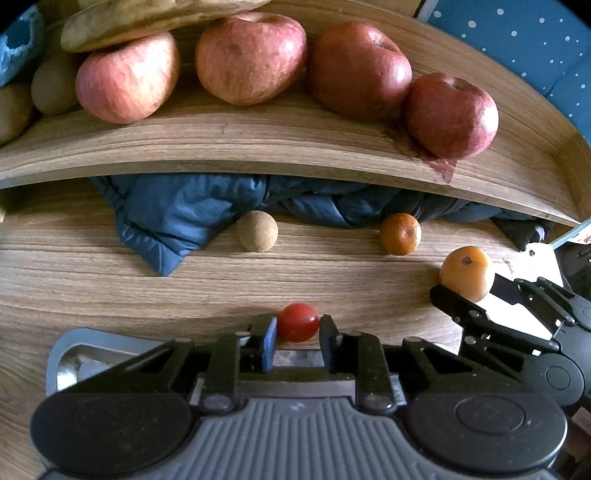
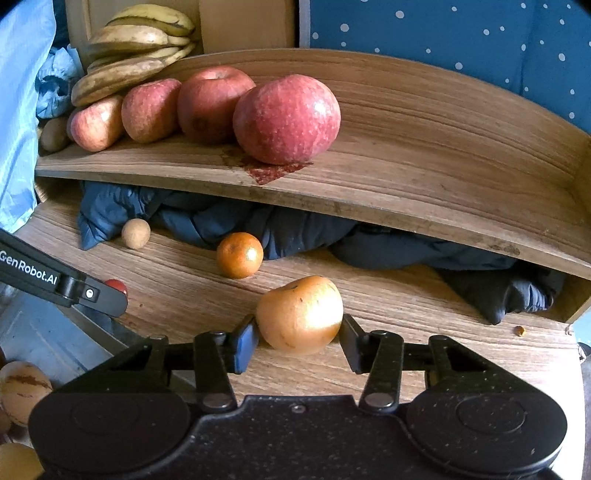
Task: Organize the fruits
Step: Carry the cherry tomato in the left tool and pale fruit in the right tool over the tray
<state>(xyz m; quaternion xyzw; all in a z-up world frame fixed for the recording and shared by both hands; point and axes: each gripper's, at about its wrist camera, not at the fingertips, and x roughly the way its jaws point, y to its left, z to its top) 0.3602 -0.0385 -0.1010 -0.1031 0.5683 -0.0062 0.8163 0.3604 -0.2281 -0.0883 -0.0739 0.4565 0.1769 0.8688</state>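
My left gripper (image 1: 298, 330) is shut on a small red cherry tomato (image 1: 297, 322), low over the wooden lower shelf (image 1: 110, 280). My right gripper (image 2: 300, 341) is shut on a pale orange persimmon-like fruit (image 2: 300, 314); it also shows in the left wrist view (image 1: 466, 272). A small orange tangerine (image 2: 239, 254) and a tan round fruit (image 2: 135, 233) lie on the lower shelf by a dark blue jacket (image 2: 207, 218). Several red apples (image 2: 286, 118) and bananas (image 2: 136, 48) sit on the upper shelf (image 2: 424, 173).
A red stain (image 2: 273, 171) marks the upper shelf under the nearest apple. A metal tray (image 1: 85, 354) lies left of my left gripper. Pale striped fruits (image 2: 22, 387) sit at the lower left. A blue dotted wall (image 2: 461, 33) stands behind.
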